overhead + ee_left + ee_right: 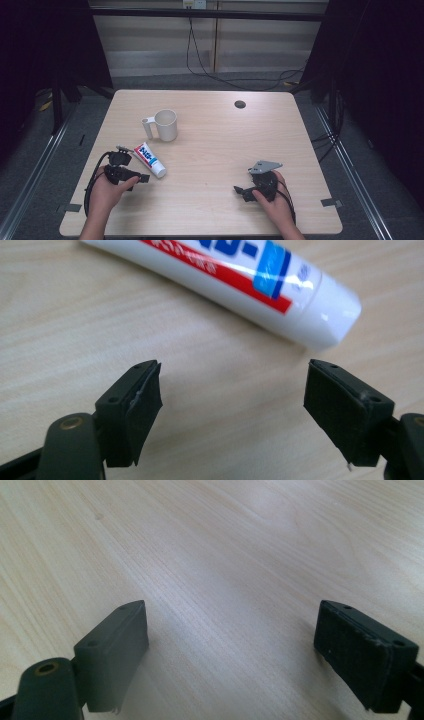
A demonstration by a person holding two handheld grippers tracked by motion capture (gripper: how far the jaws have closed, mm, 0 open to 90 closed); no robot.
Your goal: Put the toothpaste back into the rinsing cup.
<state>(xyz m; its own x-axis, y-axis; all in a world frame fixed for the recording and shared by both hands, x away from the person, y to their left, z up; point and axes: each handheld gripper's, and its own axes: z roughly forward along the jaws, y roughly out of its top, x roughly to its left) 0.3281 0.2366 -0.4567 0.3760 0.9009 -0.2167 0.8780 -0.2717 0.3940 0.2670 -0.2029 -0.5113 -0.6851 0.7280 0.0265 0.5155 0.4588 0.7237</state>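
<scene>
**Both tools spread, toothpaste tube ahead of the left tool**

The left tool (134, 176) rests low over the light wood worktop (220, 145) at its near left area, held in the person's left hand (105, 192). Its 2 jaws stand wide apart with nothing between them. In the left gripper view, the left tool (232, 405) has bare worktop (75, 330) between its black pads (145, 410).

The toothpaste tube (149, 159) lies flat on the worktop, just beyond the left tool and not touching it. The tube (240, 280) is white with a red stripe and a blue panel; its capped end points right in the left gripper view. The red and blue lettering is cropped and blurred and cannot be read.

A cream mug (163, 125) stands upright beyond the tube, handle to the left, near but apart from it.

The right tool (240, 191) is at the near right area, held in the right hand (275, 200). In the right gripper view, the right tool (230, 650) has its jaws spread wide over bare wood grain.

A dark round grommet (240, 104) sits in the far part of the worktop.
</scene>
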